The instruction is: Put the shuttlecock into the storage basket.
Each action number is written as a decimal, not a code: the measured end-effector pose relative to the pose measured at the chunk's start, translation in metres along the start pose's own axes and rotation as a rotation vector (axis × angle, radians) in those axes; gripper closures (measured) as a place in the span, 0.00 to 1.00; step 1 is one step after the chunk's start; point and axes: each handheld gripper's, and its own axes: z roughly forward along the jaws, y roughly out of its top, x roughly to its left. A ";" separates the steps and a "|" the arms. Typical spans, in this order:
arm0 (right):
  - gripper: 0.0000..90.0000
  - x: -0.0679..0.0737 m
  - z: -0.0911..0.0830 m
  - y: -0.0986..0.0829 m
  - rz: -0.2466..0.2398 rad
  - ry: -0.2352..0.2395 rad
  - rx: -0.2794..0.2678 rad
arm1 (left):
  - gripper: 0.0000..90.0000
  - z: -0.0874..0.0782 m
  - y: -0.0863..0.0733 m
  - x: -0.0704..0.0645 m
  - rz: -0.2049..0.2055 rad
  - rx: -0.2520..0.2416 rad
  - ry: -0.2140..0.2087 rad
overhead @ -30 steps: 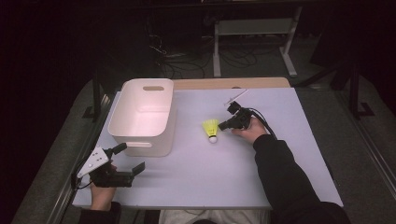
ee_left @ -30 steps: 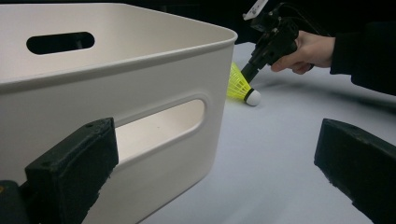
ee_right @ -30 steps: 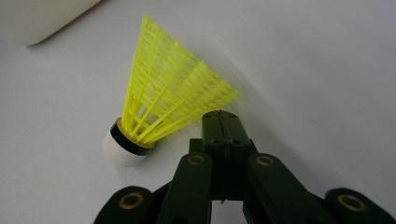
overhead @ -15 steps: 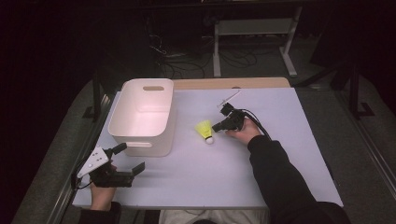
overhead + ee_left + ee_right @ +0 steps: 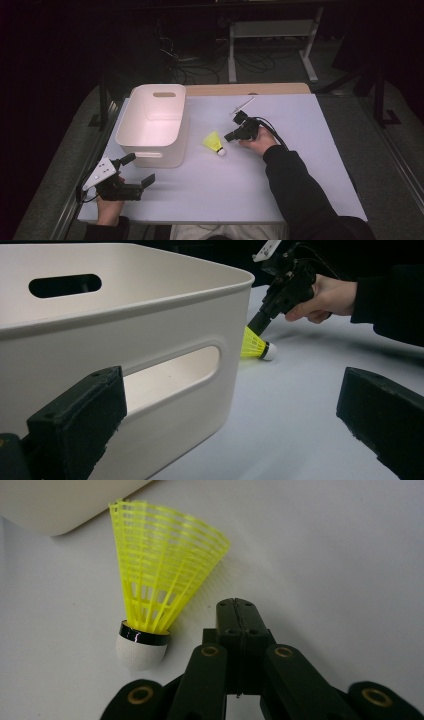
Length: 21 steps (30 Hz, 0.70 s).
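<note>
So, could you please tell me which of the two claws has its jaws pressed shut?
The right claw, beside the yellow shuttlecock, is shut on nothing; the left claw near the white bin is wide open.

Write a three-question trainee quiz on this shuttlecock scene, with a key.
1. True or false: the right tool grips the yellow shuttlecock.
2. The shuttlecock lies: A) inside the white bin; B) on the table beside the bin; C) in the left tool.
3. Fill in: the left tool's jaws stand ____.

Key: 1 false, its jaws are shut beside the shuttlecock; 2 B; 3 open.
</note>
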 end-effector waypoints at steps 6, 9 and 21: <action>0.99 0.003 -0.002 0.001 -0.008 -0.001 -0.001 | 0.00 0.000 0.000 0.000 -0.001 0.000 0.000; 0.99 0.006 -0.004 0.001 -0.012 0.002 -0.006 | 0.00 0.000 0.000 0.000 -0.001 0.000 0.000; 0.99 0.023 -0.015 0.003 -0.060 0.016 -0.028 | 0.00 0.000 0.000 0.000 -0.002 0.000 0.000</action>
